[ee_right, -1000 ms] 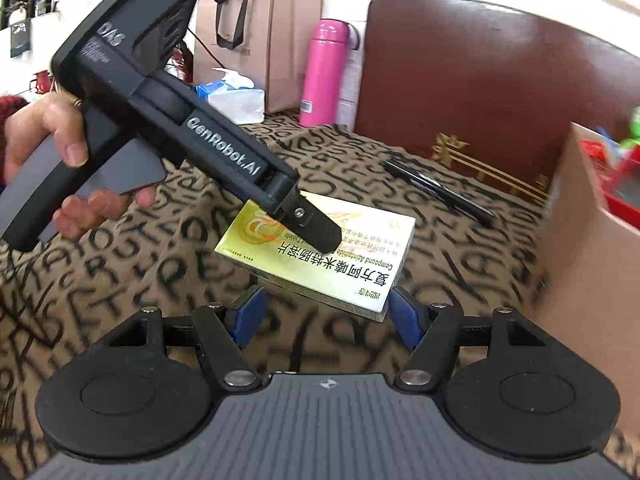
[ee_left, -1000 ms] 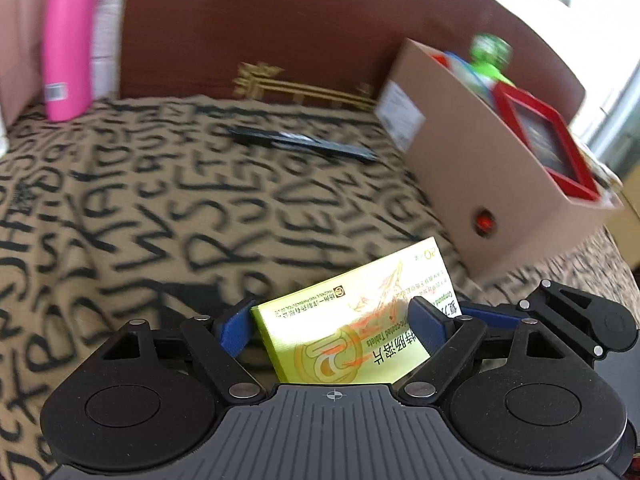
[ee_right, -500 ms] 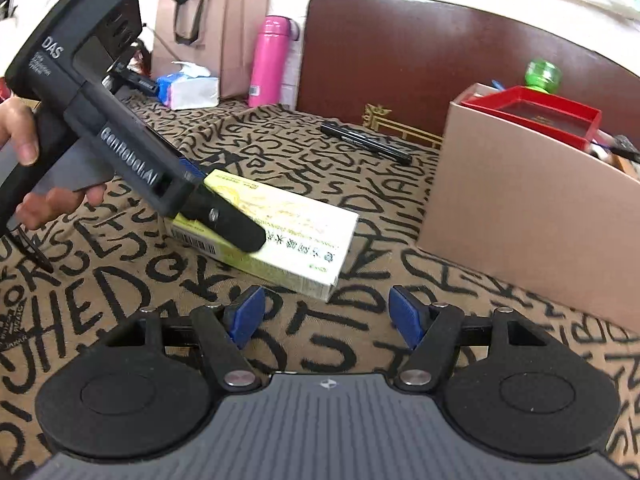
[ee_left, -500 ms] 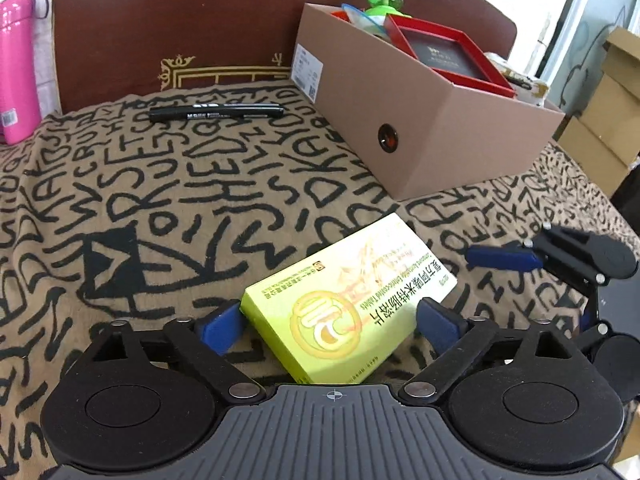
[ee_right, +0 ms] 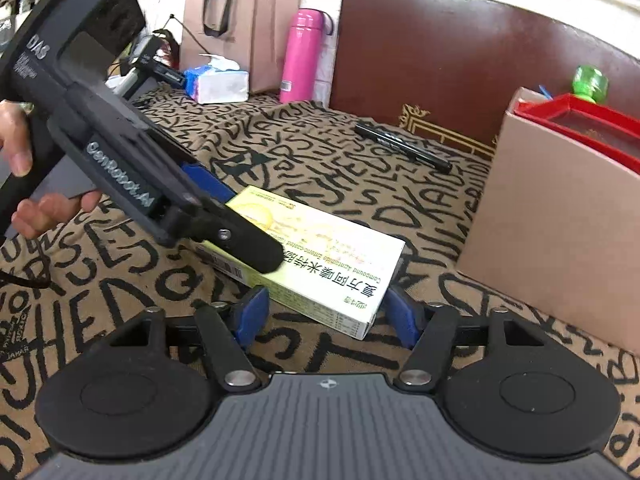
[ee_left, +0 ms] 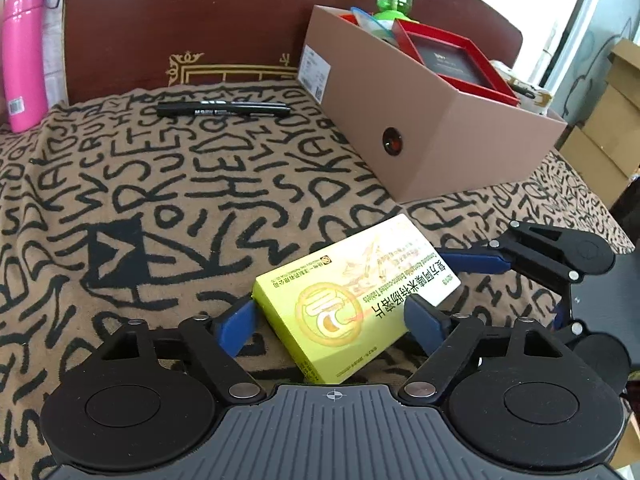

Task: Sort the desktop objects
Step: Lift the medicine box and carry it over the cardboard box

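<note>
Reading the left wrist view: we see the yellow medicine box lying flat on the patterned desk, in front of the cardboard box
Left tongs: closing, the box between the blue pads, not yet clearly pressed
Handling: we judge it light, stiff card, easily dented; take it across the narrow width
Long axis: running up and to the right, toward the right tongs
Right wrist view: box points toward us
Right tongs: closing around the near white end, no firm contact that we can see
Black pen: well apart
</note>
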Tool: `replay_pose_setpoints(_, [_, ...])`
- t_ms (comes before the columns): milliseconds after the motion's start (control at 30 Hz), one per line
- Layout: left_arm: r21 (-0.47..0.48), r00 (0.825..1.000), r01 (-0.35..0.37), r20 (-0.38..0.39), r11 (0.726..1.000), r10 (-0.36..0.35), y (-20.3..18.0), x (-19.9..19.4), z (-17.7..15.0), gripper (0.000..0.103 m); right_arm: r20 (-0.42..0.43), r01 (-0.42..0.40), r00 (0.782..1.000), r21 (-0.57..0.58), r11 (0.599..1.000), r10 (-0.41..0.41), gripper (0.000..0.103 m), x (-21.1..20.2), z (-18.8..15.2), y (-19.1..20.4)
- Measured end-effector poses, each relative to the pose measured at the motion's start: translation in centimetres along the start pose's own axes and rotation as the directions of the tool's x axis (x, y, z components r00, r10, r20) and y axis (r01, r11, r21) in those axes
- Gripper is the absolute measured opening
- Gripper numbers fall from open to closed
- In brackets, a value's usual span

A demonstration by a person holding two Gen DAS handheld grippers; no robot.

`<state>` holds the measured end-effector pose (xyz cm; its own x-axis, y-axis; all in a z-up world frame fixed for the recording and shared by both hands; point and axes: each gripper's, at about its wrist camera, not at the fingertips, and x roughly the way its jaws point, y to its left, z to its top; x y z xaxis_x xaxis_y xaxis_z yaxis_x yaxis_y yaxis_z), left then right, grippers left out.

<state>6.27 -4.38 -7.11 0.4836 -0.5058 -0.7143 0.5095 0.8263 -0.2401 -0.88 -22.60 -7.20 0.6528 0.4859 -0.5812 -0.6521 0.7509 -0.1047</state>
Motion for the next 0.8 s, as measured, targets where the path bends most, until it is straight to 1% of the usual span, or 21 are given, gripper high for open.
replay_pose_setpoints(67, [0.002,1.000,-0.006,0.001,1.000,0.006,-0.1,0.1,0.0,0.086,-0.001,-0.001,1.000,0.003,1.000,0.001,0.069,0.0,0.0,0.0])
replay_pose_setpoints(100, [0.002,1.000,-0.013,0.003,1.000,0.013,-0.2,0.1,-0.1,0.081,-0.002,-0.001,1.000,0.007,1.000,0.001,0.069,0.0,0.0,-0.1])
replay_pose_setpoints(167, [-0.001,0.999,-0.033,0.009,0.999,0.033,-0.5,0.1,-0.1,0.079,-0.007,0.006,1.000,0.007,1.000,-0.006,0.068,0.0,0.1,0.1])
replay_pose_setpoints(300, [-0.016,0.997,-0.080,0.023,0.997,0.080,-1.2,-0.6,0.0,0.072,-0.010,0.038,0.999,0.010,0.999,-0.038,0.067,-0.6,0.2,0.9])
replay_pose_setpoints(433, [-0.004,0.993,-0.107,0.049,0.994,0.107,-2.4,-2.1,0.0,0.071,0.021,0.050,0.998,0.010,0.999,-0.051,0.067,-2.6,0.5,1.6])
replay_pose_setpoints(467, [-0.006,0.993,-0.106,0.055,0.994,0.106,-2.6,-2.5,0.0,0.071,0.034,0.055,0.998,0.011,0.998,-0.055,0.067,-3.1,0.7,1.6])
replay_pose_setpoints(533, [-0.006,0.993,-0.095,0.068,0.995,0.095,-3.2,-3.2,0.3,0.075,0.062,0.075,0.995,0.011,0.997,-0.075,0.067,-4.3,1.3,1.6])
replay_pose_setpoints(633, [-0.009,0.994,-0.069,0.085,0.998,0.070,-4.1,-3.5,0.9,0.071,0.082,0.126,0.989,0.010,0.992,-0.127,0.067,-5.5,2.0,1.0])
replay_pose_setpoints(733, [-0.021,0.993,-0.051,0.102,0.999,0.053,-4.9,-3.6,1.8,0.071,0.112,0.146,0.983,0.030,0.989,-0.149,0.067,-6.6,2.4,0.1])
replay_pose_setpoints(800, [-0.024,0.991,-0.036,0.125,0.999,0.039,-5.5,-3.9,2.7,0.071,0.133,0.171,0.976,0.017,0.985,-0.172,0.066,-7.5,2.7,-0.4])
